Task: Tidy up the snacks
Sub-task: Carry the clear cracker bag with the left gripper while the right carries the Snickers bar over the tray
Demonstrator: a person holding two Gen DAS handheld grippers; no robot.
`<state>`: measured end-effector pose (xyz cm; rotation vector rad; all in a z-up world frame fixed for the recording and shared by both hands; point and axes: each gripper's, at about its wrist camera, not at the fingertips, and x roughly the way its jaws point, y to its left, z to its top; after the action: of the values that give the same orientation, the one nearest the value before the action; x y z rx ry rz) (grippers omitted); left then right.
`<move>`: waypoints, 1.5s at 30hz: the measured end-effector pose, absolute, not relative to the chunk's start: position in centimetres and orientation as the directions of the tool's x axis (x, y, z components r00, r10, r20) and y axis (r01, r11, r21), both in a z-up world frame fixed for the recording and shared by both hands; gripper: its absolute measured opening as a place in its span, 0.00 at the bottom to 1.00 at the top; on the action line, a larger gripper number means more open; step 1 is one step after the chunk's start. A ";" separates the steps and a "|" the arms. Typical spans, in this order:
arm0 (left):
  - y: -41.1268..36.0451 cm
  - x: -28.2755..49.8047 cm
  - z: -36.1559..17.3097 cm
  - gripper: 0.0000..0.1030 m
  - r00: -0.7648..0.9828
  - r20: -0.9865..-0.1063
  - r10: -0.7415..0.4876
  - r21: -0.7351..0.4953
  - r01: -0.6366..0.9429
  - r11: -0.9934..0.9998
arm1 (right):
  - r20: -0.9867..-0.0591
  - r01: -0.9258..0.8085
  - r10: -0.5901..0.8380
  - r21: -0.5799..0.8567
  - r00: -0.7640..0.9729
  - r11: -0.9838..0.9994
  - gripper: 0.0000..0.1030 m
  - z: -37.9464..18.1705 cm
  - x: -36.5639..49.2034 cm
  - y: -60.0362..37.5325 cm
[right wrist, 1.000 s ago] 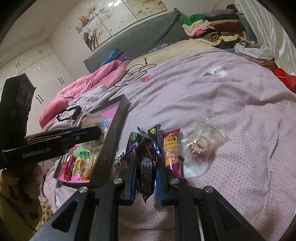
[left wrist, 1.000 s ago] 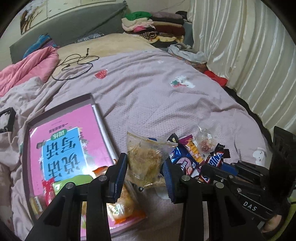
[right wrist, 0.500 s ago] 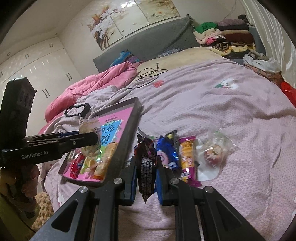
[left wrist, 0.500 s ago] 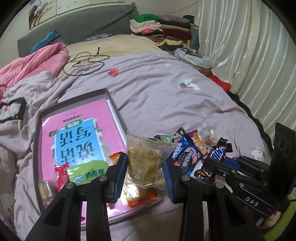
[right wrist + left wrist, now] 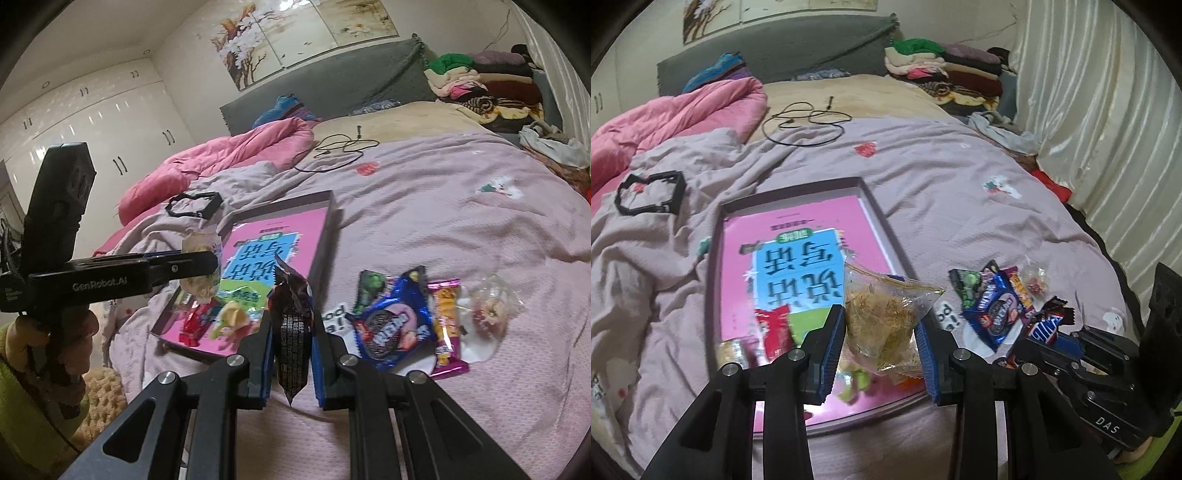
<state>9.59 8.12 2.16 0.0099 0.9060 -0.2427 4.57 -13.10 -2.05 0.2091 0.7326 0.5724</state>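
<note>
Left wrist view: left gripper clamped on a clear bag of golden snack, held above the near end of the pink-lined tray. Thin crinkly film, only lightly pinched, so likely to slip and drop short onto the bedspread.

Right wrist view: right gripper clenched on a dark chocolate wrapper, lifted just beside the tray. Could swing and snag on the tray wall, or knock the Oreo pack lying near on the bed.
</note>
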 end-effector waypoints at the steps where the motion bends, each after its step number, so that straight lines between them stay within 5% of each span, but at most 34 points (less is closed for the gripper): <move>1: 8.6 9.5 2.2 0.38 0.595 -0.779 -0.200 -0.094 0.205 0.974 | -0.571 -0.422 0.562 0.371 0.599 0.827 0.17 -2.0 4.6 -12.8; 25: 18.4 7.8 3.6 0.38 0.661 -0.745 -0.085 -0.106 0.008 0.994 | -0.568 -0.532 0.619 0.339 0.542 0.776 0.17 -1.0 3.9 -6.1; 45: 19.2 8.3 0.2 0.38 0.603 -0.797 -0.042 -0.066 -0.018 0.998 | -0.577 -0.534 0.623 0.346 0.528 0.772 0.17 -1.2 5.2 -4.3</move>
<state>8.34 19.21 0.18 -0.0700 0.9237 -0.0136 5.16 -4.27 -1.19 0.1318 0.7419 0.6935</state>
